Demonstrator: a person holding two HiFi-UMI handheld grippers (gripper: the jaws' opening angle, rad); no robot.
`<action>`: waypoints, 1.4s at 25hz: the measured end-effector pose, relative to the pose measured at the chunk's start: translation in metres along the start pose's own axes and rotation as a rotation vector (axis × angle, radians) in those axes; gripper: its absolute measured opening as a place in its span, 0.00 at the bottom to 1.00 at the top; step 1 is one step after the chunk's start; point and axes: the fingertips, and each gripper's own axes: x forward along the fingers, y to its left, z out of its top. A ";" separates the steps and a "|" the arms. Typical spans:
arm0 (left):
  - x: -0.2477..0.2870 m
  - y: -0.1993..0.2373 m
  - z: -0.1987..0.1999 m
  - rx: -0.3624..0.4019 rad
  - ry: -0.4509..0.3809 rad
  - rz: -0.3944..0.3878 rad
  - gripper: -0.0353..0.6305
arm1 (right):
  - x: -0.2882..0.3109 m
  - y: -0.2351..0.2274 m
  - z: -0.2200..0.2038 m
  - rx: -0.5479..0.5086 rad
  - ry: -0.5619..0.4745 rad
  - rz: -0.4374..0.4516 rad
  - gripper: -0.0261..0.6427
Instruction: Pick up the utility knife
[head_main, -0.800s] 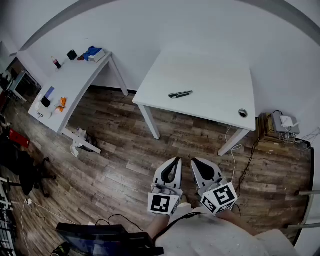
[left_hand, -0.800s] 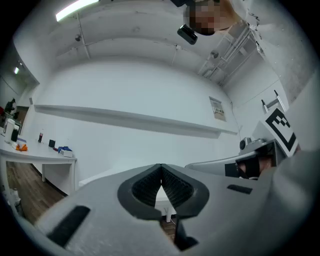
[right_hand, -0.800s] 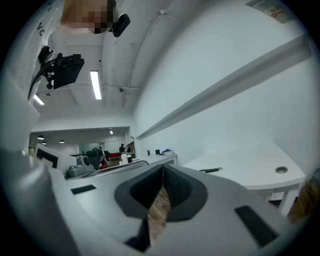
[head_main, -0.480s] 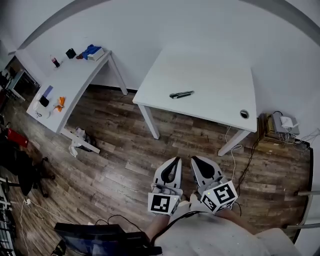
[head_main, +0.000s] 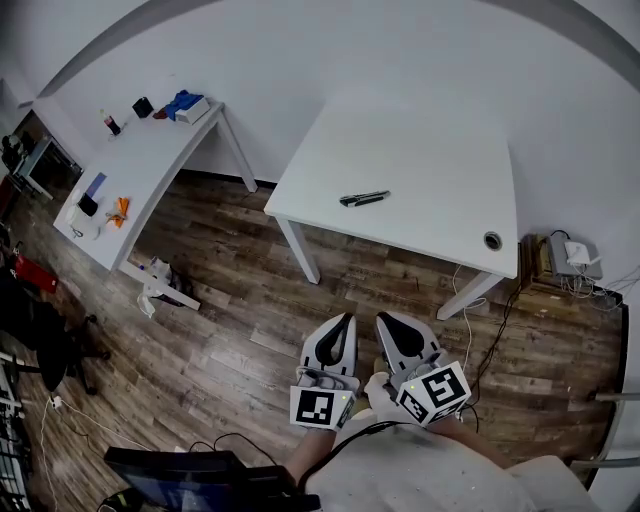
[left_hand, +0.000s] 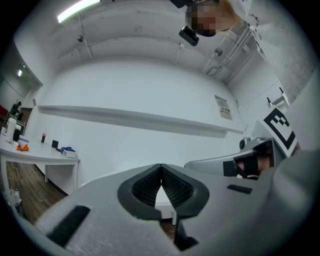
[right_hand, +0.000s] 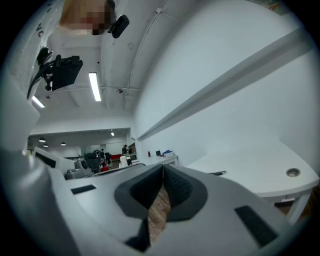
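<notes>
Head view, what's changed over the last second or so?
The table and the utility knife on it sit slightly lower and larger in frame: the camera edged nearer. Nothing grasped or released. Knife unmoved on the table; left gripper and right gripper stay shut, empty, over the floor.

The utility knife (head_main: 363, 199) is dark, the table (head_main: 430, 165) plain white, the floor (head_main: 240, 300) streaky brown wood-grain planks.

The head view looks steeply down from well above the wood floor (head_main: 230, 320), with the white table (head_main: 420, 150) at upper center and the left gripper (head_main: 347, 320) and right gripper (head_main: 386, 320) at bottom center. The 2 gripper views look level along their own jaws from just behind them. All 3 views show the side desk (head_main: 140, 170).
</notes>
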 end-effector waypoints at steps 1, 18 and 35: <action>0.005 0.001 0.002 0.008 -0.008 0.001 0.06 | 0.004 -0.005 0.002 -0.001 -0.003 0.000 0.05; 0.123 0.020 -0.002 0.031 -0.030 0.004 0.06 | 0.071 -0.091 0.029 -0.042 -0.031 0.060 0.05; 0.158 0.034 -0.007 0.065 0.000 0.080 0.06 | 0.097 -0.128 0.031 0.007 -0.018 0.117 0.05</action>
